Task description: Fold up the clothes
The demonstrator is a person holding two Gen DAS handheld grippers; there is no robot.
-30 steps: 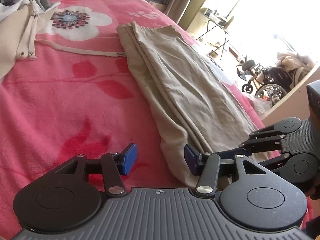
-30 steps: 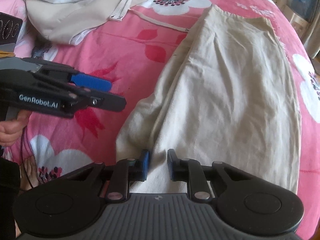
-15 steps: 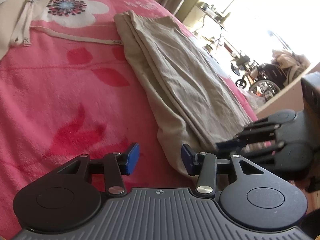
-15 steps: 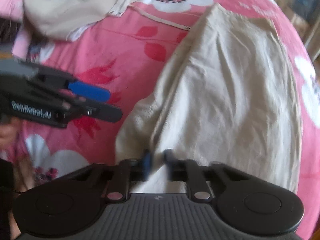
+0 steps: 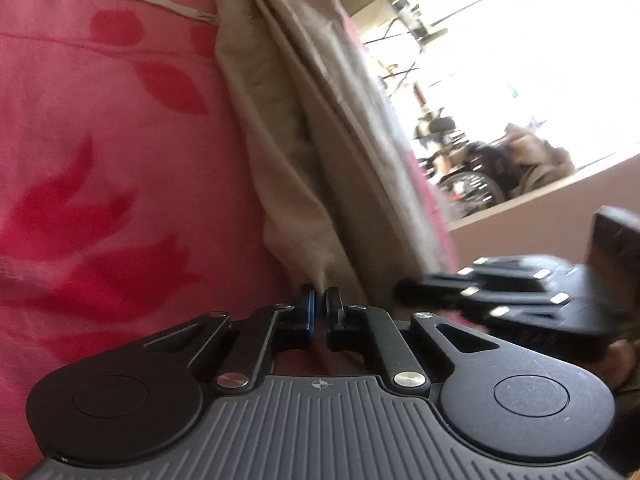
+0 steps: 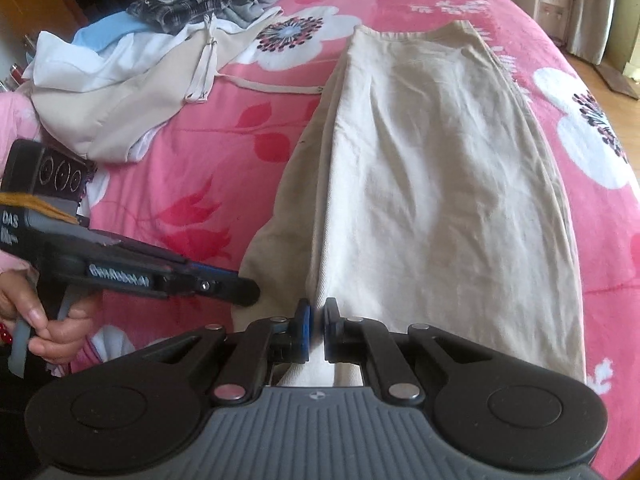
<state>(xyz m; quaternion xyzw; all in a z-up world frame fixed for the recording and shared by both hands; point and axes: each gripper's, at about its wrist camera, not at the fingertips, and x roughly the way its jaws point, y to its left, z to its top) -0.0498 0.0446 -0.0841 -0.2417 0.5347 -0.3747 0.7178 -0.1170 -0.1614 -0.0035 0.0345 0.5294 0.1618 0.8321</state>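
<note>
In the left wrist view the left gripper (image 5: 319,304) has its jaws pinching the near corner of the beige garment (image 5: 320,136), which runs up the frame on the pink bed (image 5: 100,140); only here a bright window (image 5: 520,60) shows at upper right. In the right wrist view the right gripper (image 6: 316,322) pinches the garment's near edge at lower centre; only here a clothes pile (image 6: 160,40) shows at upper left, and a hand (image 6: 52,328) holding the left gripper.

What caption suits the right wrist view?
Right gripper pinching the near end of beige trousers on a pink floral bedspread.
</note>
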